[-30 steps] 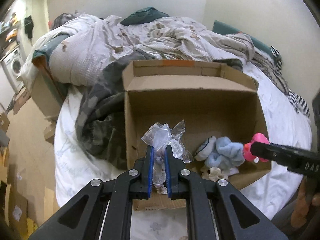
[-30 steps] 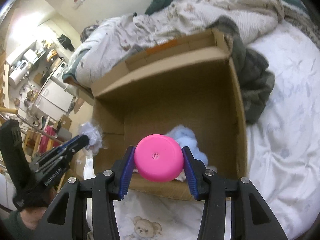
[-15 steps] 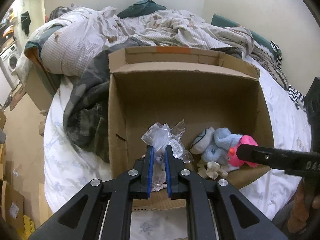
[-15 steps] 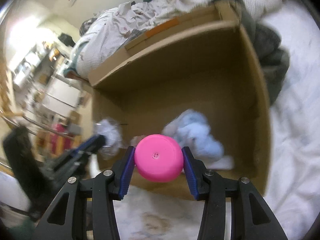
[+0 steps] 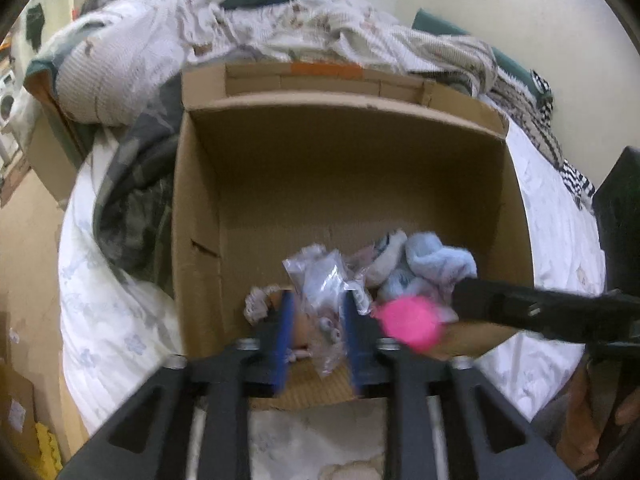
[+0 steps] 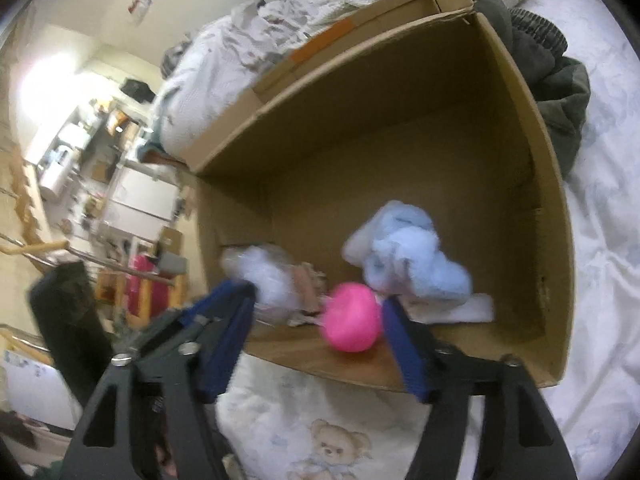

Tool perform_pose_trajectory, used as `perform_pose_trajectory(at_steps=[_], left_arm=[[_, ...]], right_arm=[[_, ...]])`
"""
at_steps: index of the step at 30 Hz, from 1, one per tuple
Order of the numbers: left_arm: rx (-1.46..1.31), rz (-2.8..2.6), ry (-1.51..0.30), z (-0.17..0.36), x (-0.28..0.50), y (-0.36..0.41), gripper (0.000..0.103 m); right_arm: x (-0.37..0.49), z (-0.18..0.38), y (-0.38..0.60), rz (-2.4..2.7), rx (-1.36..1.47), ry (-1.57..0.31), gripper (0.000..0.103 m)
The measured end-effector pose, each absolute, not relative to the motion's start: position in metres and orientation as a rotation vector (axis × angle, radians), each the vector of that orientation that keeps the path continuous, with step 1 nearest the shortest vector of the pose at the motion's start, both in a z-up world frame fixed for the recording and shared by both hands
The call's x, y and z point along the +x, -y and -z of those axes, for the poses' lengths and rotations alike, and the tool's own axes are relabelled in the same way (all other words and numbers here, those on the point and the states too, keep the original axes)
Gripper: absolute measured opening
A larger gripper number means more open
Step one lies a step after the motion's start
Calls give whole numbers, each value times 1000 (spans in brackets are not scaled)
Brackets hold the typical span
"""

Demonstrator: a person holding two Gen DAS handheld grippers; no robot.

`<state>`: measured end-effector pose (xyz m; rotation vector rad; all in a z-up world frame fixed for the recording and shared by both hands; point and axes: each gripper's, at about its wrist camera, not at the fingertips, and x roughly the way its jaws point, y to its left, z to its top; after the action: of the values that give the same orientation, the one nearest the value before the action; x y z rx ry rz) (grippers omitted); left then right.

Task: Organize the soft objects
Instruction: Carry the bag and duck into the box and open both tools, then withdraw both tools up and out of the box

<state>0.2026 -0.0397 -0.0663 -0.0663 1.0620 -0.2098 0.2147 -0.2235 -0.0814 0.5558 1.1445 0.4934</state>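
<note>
Now loose: pink ball point(image 6: 352, 318), clear bag point(image 5: 322, 300).

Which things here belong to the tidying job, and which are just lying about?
Job:
- open brown cardboard box
- round pink plastic toy
- crinkly clear plastic bag
- fluffy light-blue plush toy

Lying about:
- rumpled beige patterned blanket
- dark grey-green quilted blanket
- white bear-print bedsheet
</note>
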Motion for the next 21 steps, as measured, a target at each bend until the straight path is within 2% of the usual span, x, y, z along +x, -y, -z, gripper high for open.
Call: perform_pose_trajectory(at_steps=[1, 2, 3, 6, 17, 21], left_arm=[[-76, 200, -1080, 67, 203, 40, 56], [-74, 178, -1075, 66, 203, 40, 74], [-70, 160, -1061, 64, 201, 39, 77], [-52, 123, -1033, 59, 200, 37, 77], [1, -46, -788, 7, 169, 19, 78], [-28, -22, -721, -14, 145, 11, 92]], right_arm=[[215, 79, 223, -498, 553, -1135, 78], [215, 76, 224, -492, 543, -1121, 84], [215, 73, 225, -475, 531, -1102, 92], [213, 64, 230, -449, 526, -1049, 103], [188, 23, 228, -321, 330, -822, 103], [165, 5, 230, -305, 292, -747, 103]])
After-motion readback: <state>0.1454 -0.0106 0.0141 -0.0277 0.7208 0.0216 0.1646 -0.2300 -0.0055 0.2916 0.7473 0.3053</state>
